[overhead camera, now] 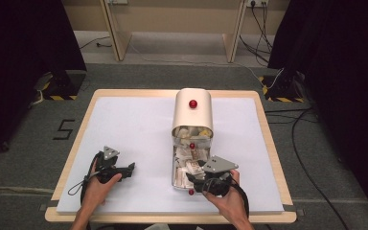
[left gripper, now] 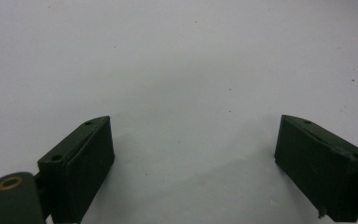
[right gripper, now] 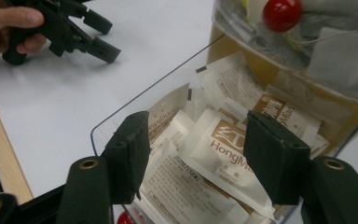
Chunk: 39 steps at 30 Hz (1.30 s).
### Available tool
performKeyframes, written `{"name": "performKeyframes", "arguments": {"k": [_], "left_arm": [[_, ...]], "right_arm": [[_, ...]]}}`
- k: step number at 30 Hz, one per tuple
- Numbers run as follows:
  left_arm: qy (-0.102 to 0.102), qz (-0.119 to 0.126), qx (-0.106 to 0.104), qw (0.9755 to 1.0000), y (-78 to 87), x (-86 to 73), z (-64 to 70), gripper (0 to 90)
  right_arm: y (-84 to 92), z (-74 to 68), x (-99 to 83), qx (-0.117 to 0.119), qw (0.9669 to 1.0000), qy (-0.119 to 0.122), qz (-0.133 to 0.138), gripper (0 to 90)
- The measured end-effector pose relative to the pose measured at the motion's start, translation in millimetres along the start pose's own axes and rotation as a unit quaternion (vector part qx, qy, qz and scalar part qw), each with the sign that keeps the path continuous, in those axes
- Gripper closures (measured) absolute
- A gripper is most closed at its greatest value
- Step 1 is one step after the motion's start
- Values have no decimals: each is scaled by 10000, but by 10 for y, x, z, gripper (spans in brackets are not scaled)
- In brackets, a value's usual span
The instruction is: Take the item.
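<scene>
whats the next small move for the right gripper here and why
Probably ease the right gripper down onto the top sachet in the clear tray and close. Its jaws stand apart above the sachets with nothing between them, and that packet lies flat in line with the gap.

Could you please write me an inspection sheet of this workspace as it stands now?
Surface: white sheet on a wooden-edged table.
Job's things: clear drawer pulled out of a cream box, full of tea sachets; red knobs.
Clutter: nothing seen.
Grippers: left tongs open over bare sheet; right tongs open above the sachets, gripping nothing.
Cables: one trails from each gripper; more on the floor at right.
Surroundings: grey floor, dark curtains, wooden frame behind.
</scene>
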<state>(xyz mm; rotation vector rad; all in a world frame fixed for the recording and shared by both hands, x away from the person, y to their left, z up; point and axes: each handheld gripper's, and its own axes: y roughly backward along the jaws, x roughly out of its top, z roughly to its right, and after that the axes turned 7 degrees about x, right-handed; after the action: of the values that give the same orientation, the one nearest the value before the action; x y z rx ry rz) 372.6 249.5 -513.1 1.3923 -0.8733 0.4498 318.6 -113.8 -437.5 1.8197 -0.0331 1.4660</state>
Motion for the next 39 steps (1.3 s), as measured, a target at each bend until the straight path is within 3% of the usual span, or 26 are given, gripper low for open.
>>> {"name": "performKeyframes", "arguments": {"k": [9,14,17,21,24,29,39], "left_arm": [[1,1,0,10000,0,0,0,106],[1,2,0,10000,0,-1,0,106],[1,4,-1,10000,0,-1,0,106],[2,2,0,10000,1,-1,0,106],[2,2,0,10000,1,-1,0,106],[3,3,-1,10000,1,-1,0,106],[4,6,-3,10000,0,-2,0,106]], "right_arm": [[-198,80,-23,-197,9992,234,-273,638],[-160,94,30,-345,9981,451,-222,796],[-86,111,83,-491,9970,577,-176,847],[34,158,130,-698,9955,632,-133,866],[64,194,134,-753,9957,529,-114,852],[48,198,111,-970,9932,560,-320,822],[37,223,70,-789,9952,506,-292,882]]}}
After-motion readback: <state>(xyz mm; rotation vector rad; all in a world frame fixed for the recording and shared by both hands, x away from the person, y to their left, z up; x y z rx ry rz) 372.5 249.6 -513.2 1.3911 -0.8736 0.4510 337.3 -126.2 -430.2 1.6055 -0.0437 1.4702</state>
